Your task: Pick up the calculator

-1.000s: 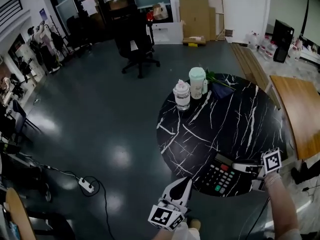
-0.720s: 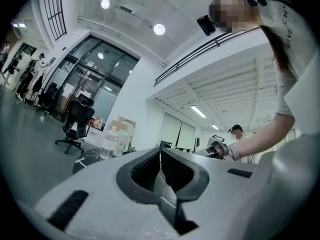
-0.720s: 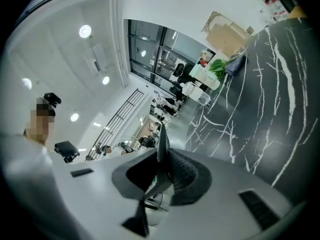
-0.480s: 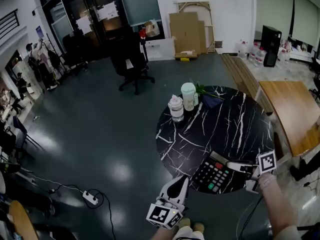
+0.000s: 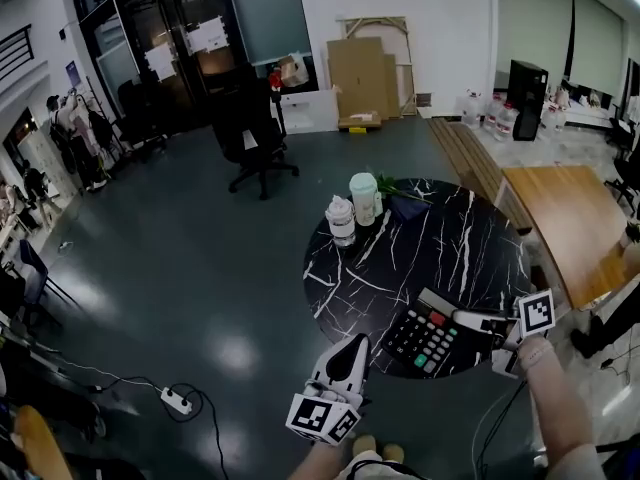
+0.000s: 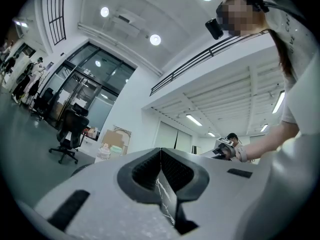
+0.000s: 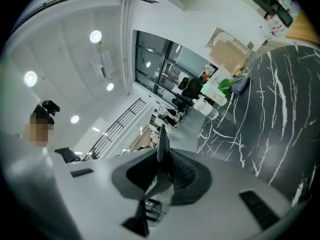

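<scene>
Currently my right gripper (image 5: pixel 472 320) has its jaws clamped on the calculator (image 5: pixel 425 335) at its right edge, above the marble worktop (image 5: pixel 420 248); its body stretches leftward toward my left gripper (image 5: pixel 355 346), jaws together, empty.

On the glossy dark floor (image 5: pixel 180 248) stand a black office chair (image 5: pixel 250 128), a round black marble table (image 5: pixel 450 258) and a wooden table (image 5: pixel 560 218).

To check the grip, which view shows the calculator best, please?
Head view: the calculator shows its whole keypad. Right gripper view shows only its edge between the jaws; left gripper view, barely anything.
</scene>
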Demonstrator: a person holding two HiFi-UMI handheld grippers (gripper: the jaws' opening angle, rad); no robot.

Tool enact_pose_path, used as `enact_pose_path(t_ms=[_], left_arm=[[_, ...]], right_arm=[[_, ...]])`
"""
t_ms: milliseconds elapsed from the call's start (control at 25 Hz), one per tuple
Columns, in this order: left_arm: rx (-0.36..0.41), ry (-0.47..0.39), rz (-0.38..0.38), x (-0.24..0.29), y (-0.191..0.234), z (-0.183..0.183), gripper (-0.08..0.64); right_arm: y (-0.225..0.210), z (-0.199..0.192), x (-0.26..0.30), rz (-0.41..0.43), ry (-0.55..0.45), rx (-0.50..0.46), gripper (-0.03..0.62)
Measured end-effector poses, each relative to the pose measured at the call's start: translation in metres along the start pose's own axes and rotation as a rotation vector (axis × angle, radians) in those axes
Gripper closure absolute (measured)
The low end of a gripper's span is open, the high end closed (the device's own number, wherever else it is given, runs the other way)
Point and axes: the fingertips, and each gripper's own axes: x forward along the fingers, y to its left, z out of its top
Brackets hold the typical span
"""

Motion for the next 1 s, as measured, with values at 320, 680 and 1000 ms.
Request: enact_pose_path(t_ms=[320, 680, 1000], left_arm=[[-0.006, 0.002, -0.010, -0.009, -0.004, 0.002, 0.552], [-0.014, 0.005, 0.003, -0.013, -0.001, 0.003, 0.552], [-0.010, 0.003, -0.003, -0.013, 0.001, 0.000, 0.552]], right_arm=[[0.012, -0.008, 0.003, -0.020, -0.046, -0.013, 0.538], [0.014, -0.024, 0.018, -0.030, -0.062, -0.006, 0.538], [0.022, -0.021, 0.022, -0.041, -0.062, -0.055, 0.538]])
